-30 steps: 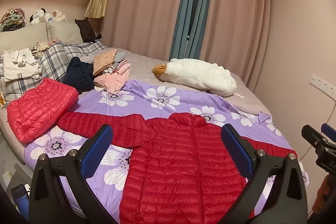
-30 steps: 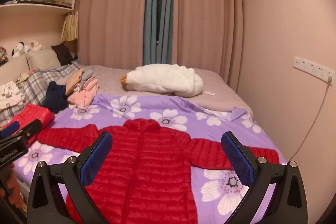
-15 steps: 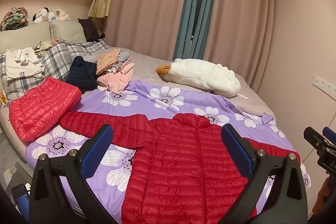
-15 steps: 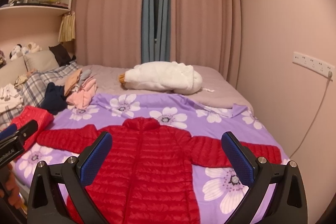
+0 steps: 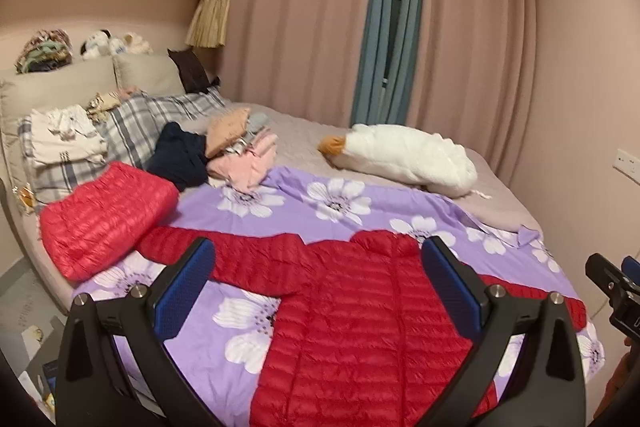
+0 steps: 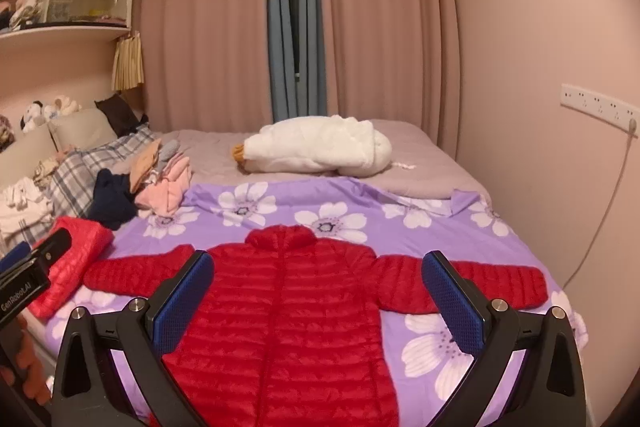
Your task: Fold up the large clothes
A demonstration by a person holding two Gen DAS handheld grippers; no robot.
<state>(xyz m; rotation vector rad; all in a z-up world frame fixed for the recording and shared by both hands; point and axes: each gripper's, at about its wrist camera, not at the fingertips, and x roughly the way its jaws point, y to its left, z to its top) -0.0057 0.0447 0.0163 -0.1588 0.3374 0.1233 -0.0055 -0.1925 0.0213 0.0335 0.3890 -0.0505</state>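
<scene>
A red quilted down jacket [image 5: 360, 323] lies spread flat, sleeves out, on the purple flowered sheet [image 5: 304, 211]; it also shows in the right wrist view [image 6: 296, 311]. My left gripper [image 5: 318, 291] is open and empty, held above the jacket's left side. My right gripper [image 6: 318, 295] is open and empty above the jacket's chest. Each gripper shows at the edge of the other's view.
A folded red down jacket [image 5: 104, 215] lies at the bed's left edge. A pile of clothes [image 5: 236, 151], plaid pillows [image 5: 132, 131] and a white goose plush [image 5: 404, 159] lie further back. A wall with sockets [image 6: 596, 107] stands at the right.
Both grippers have drawn back and risen a little, so the jacket sits slightly farther off in both views. Both jaws stay open.
</scene>
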